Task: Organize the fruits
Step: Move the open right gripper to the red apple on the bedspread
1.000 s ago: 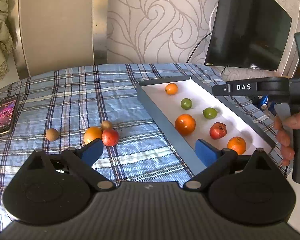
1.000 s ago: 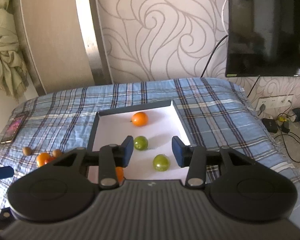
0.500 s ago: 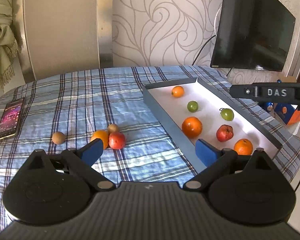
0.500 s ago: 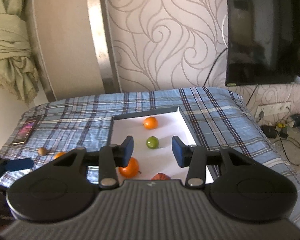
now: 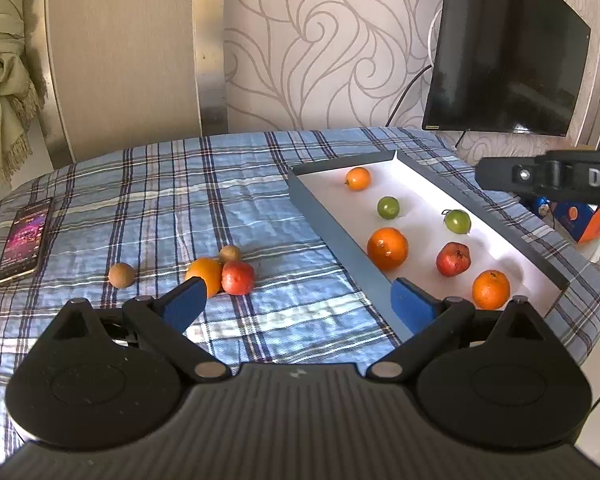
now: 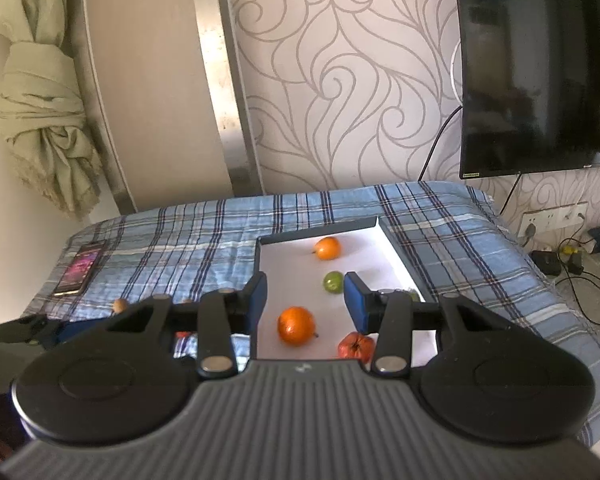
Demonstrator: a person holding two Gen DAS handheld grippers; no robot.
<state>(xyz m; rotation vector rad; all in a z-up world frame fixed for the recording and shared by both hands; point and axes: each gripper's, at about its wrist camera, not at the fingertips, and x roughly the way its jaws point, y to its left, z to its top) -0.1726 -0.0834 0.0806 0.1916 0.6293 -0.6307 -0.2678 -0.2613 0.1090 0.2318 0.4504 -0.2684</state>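
Observation:
A white tray with a dark rim (image 5: 336,236) lies on the checked cloth and holds several fruits: oranges, two green fruits and a red one (image 5: 453,259). On the cloth to its left lie an orange (image 5: 205,272), a red fruit (image 5: 238,277) and two small brown fruits (image 5: 121,275). My left gripper (image 5: 298,305) is open and empty, above the cloth near the tray's near left corner. My right gripper (image 6: 305,300) is open and empty, raised above the tray (image 6: 396,254); its arm shows in the left wrist view (image 5: 548,176).
A phone (image 5: 25,234) lies at the cloth's left edge, also in the right wrist view (image 6: 82,268). A black TV (image 5: 504,56) hangs on the patterned wall at right. Cables and a socket (image 6: 552,220) are on the floor to the right.
Both grippers have pulled back and risen. The right gripper has lifted away from the tray, so more of the tray and cloth shows. No fruit has moved.

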